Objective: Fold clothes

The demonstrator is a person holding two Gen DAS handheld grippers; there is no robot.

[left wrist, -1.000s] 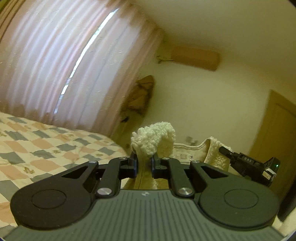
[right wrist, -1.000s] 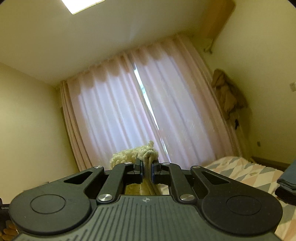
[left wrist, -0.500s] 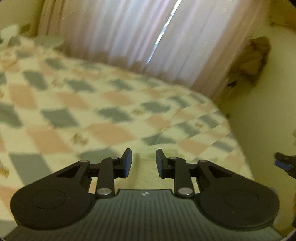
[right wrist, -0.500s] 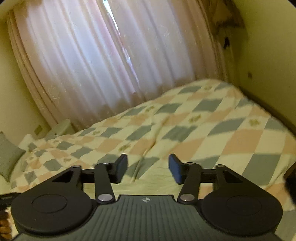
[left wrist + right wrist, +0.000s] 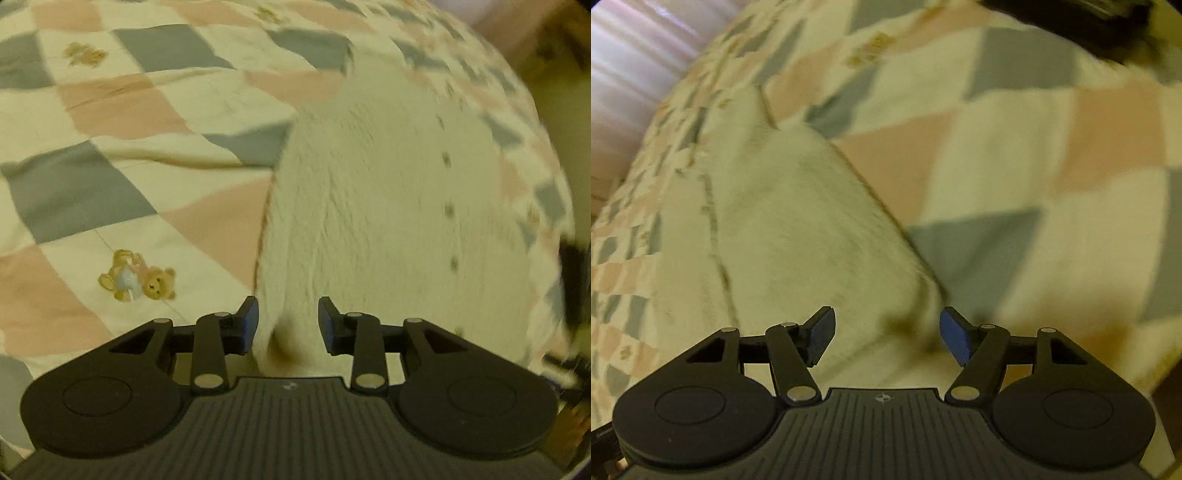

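So you've got a bed (image 5: 122,110) under you, covered in a quilt of pink, grey and cream squares, with a little teddy bear print (image 5: 137,276) just off to the left of your left tongs (image 5: 288,320). A strip of pale curtain (image 5: 635,62) shows in the far upper left of your right-hand view.

The thing you're folding is a cream fleecy garment (image 5: 376,206), and it's lying spread on the bed straight ahead of both tongs. From the left camera it runs from right between the fingers up and away, with a brownish trimmed edge along its left side and a line of small dark spots, maybe buttons or snaps, down its right half; it's too blurry to be sure.

Your left tongs are spread apart with nothing pinched, though the near end of the fleece sits in the gap between the fingers. Your right tongs (image 5: 887,332) are wide apart too, not gripping, and a corner of the garment (image 5: 798,229) sits just ahead of and between them, the trimmed edge running away diagonally up and to the left.

Something dark (image 5: 1071,14) sits on the bed at the far top right of the right view, too smeared to name.
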